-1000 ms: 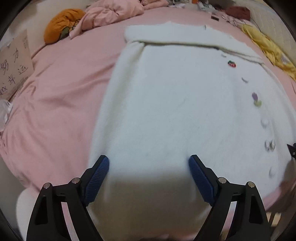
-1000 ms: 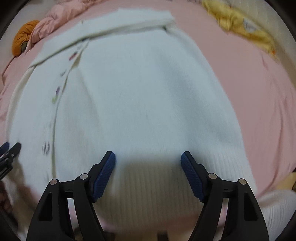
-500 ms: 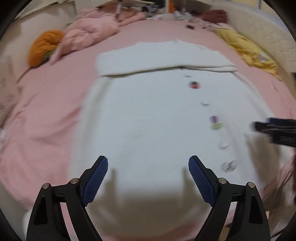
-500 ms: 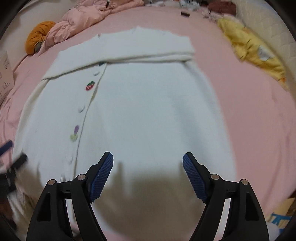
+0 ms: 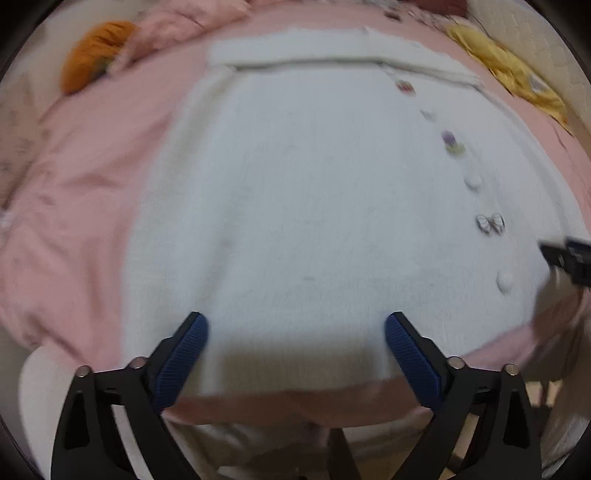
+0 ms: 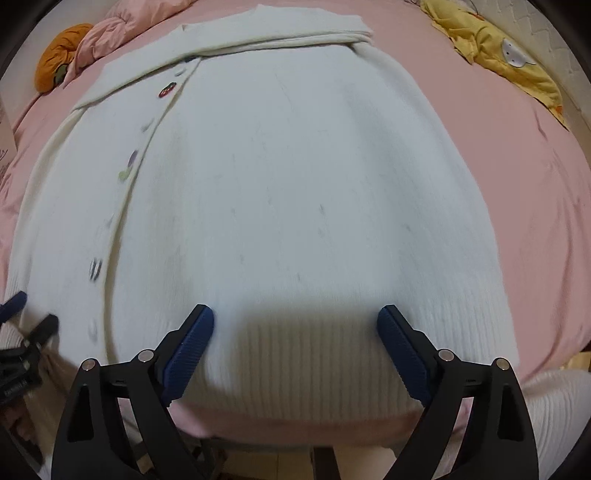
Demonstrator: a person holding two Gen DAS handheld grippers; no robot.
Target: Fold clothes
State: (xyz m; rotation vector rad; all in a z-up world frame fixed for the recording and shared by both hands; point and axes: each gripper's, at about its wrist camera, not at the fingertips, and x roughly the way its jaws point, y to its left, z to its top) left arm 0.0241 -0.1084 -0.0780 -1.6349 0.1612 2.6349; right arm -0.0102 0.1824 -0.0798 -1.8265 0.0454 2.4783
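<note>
A white knit cardigan (image 5: 314, 177) lies flat on the pink bed, sleeves folded across its far end, a row of small decorative buttons (image 5: 489, 223) down its front. It also fills the right wrist view (image 6: 280, 192). My left gripper (image 5: 295, 343) is open and empty just above the cardigan's near hem, left half. My right gripper (image 6: 295, 339) is open and empty above the ribbed hem of the right half. Each gripper shows at the edge of the other's view: the right one (image 5: 569, 254), the left one (image 6: 22, 332).
The pink bed sheet (image 6: 535, 177) surrounds the cardigan. A yellow garment (image 6: 498, 55) lies at the far right, an orange cushion (image 5: 96, 51) and a pink quilt (image 6: 122, 26) at the far left. The bed's near edge runs just under the grippers.
Both grippers have come back down and nearer to the cardigan's near hem after having lifted away half a second ago. Both stay open. The cardigan has not moved.
</note>
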